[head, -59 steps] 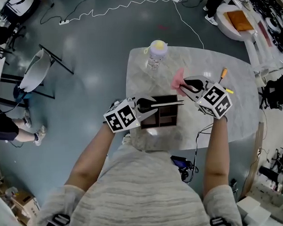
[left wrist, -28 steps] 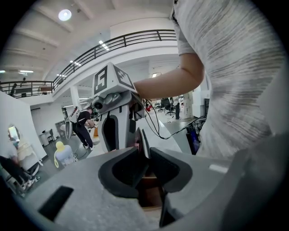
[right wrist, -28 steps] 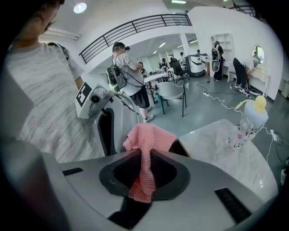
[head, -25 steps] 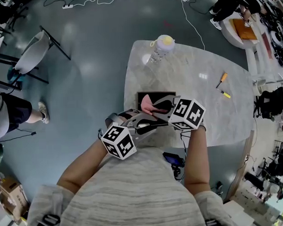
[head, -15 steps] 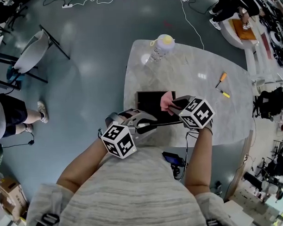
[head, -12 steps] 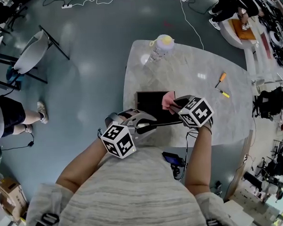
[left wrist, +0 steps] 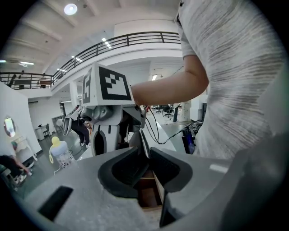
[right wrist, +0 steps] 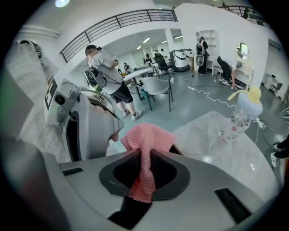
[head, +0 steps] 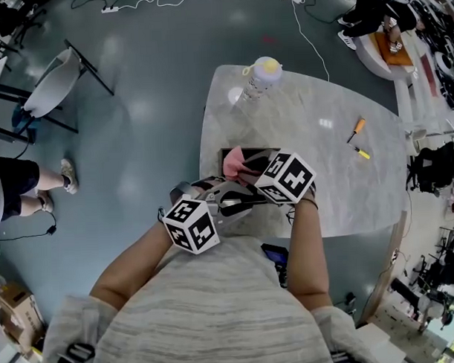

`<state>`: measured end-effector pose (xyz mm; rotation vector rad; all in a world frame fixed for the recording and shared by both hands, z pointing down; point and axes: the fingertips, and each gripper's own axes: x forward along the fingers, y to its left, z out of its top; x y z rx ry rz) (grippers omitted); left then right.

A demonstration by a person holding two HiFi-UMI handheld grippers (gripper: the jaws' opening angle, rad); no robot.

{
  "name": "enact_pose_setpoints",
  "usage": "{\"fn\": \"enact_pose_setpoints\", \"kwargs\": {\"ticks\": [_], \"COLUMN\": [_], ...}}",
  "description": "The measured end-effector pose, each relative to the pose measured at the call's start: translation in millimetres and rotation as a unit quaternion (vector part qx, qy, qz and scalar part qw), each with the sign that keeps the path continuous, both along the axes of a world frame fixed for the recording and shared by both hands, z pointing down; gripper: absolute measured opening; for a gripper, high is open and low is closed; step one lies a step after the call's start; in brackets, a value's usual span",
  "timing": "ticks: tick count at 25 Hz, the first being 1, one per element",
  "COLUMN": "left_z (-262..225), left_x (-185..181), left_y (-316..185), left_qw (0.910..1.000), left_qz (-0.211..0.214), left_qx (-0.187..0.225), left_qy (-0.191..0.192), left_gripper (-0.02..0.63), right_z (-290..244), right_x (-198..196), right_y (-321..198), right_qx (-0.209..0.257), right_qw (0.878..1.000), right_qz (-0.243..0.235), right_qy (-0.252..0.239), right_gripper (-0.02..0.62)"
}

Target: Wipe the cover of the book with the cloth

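Observation:
A dark book (head: 263, 151) lies on the marble table (head: 339, 188) near its front edge. My left gripper (head: 246, 202) is shut on the book's near edge. In the left gripper view the thin edge runs up between the pads of this gripper (left wrist: 148, 155), with brown book (left wrist: 149, 194) below. My right gripper (head: 247, 169) is shut on a pink cloth (head: 234, 163) and holds it down over the left part of the cover. In the right gripper view the cloth (right wrist: 146, 144) hangs between the closed jaws of my right gripper (right wrist: 146, 168), and the left gripper's body (right wrist: 86, 122) is close by.
A baby bottle with a yellow cap (head: 259, 75) stands at the table's far edge. An orange screwdriver (head: 357, 126) and a small yellow item (head: 363, 152) lie at the right. A black cable hangs off the near edge. A chair (head: 56, 90) and people stand on the floor around.
My right gripper has swept the pink cloth from the right side of the cover back to the left side. The left gripper and the book have stayed put.

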<state>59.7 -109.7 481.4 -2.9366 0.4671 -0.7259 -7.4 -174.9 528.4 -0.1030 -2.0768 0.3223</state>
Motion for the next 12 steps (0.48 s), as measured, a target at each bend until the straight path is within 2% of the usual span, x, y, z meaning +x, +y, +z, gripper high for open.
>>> {"fn": "enact_pose_setpoints", "kwargs": {"ticks": [2, 4, 12], "left_z": [0, 0, -1], "left_x": [-2, -1, -4], "left_y": [0, 1, 0], "left_qw": [1.0, 1.0, 1.0], "left_qz": [0.0, 0.0, 0.001], "left_qx": [0.001, 0.001, -0.001], "left_qy": [-0.002, -0.003, -0.003], "left_gripper": [0.086, 0.086, 0.086], "right_z": [-2, 2, 25], "right_x": [-12, -10, 39], "right_y": [6, 3, -40], "right_qx": [-0.013, -0.013, 0.004], "right_qw": [1.0, 1.0, 0.996], "right_qz": [-0.011, -0.01, 0.056], "right_qy": [-0.015, -0.009, 0.066], "right_gripper": [0.049, 0.049, 0.049]}}
